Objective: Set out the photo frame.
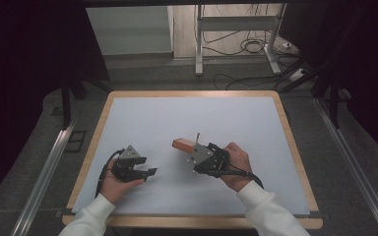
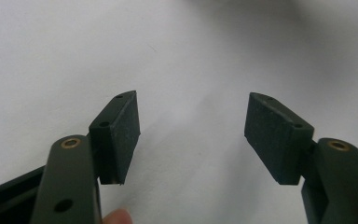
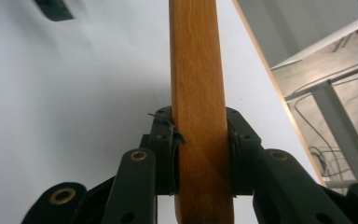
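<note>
**Wooden handle clamped in my right tongs, left tongs waiting open**

While my left hand (image 1: 109, 183) rests near the front edge of the table (image 1: 295, 162), I keep the left tongs (image 1: 145, 172) spread wide with nothing between them. In the left gripper view the two black pads (image 2: 121, 133) stand well apart over bare white tabletop, and my fingertip (image 2: 117, 217) peeks in at the bottom. I judge that I hold them open like this so they are ready to take hold of something when needed.

Toward the middle of the table, the wooden piece (image 1: 183, 145) sticks out to the left of my right tongs (image 1: 195, 153), lifted or just above the white surface; I cannot tell whether it touches. It looks like a handle, and a thin metal part rises beside it, too small to make out.

In the right gripper view the right tongs are closed firmly on this wooden handle (image 3: 198, 107), one jaw pressing each flat side, with the wood running straight ahead. Gripping it low lets me steer the long end freely. My right hand (image 1: 236, 164) steadies all this.
</note>
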The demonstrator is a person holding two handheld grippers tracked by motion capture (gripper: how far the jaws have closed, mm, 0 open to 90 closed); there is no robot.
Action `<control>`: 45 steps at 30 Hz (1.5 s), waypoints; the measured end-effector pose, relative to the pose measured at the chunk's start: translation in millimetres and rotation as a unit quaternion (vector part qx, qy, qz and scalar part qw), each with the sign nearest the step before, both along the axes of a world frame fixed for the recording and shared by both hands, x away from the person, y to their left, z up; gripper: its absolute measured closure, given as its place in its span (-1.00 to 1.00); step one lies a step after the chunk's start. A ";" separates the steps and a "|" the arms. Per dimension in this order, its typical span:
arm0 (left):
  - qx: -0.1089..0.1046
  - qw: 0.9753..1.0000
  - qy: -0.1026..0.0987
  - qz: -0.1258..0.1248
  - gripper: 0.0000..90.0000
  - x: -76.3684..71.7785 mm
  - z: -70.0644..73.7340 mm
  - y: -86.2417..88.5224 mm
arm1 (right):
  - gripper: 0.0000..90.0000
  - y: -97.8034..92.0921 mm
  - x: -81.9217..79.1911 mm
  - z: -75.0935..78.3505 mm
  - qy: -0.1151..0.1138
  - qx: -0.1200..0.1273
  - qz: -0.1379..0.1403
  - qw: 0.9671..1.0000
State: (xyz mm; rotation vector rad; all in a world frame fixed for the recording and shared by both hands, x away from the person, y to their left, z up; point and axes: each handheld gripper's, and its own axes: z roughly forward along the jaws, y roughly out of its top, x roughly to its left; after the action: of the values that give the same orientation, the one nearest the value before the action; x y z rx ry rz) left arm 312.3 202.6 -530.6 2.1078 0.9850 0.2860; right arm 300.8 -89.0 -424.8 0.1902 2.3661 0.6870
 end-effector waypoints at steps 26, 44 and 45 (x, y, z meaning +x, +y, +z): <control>-0.001 1.000 -0.001 -0.003 -0.21 -0.2 0.5 -0.8 | 0.33 -6.3 9.3 10.7 0.050 0.057 0.000 0.997; -0.005 1.000 -0.004 0.001 -0.21 -0.4 2.2 0.4 | 0.21 -15.3 49.5 13.3 0.060 0.099 -0.049 0.992; -0.005 1.000 -0.005 0.000 -0.21 -0.3 2.2 0.5 | 0.21 -15.4 52.6 12.4 0.061 0.102 -0.053 0.992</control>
State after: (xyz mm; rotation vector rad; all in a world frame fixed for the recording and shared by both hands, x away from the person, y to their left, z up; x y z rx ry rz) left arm 312.0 203.1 -528.3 2.0953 0.9797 0.2916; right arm 353.5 -104.3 -412.4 0.4539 2.3782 0.8875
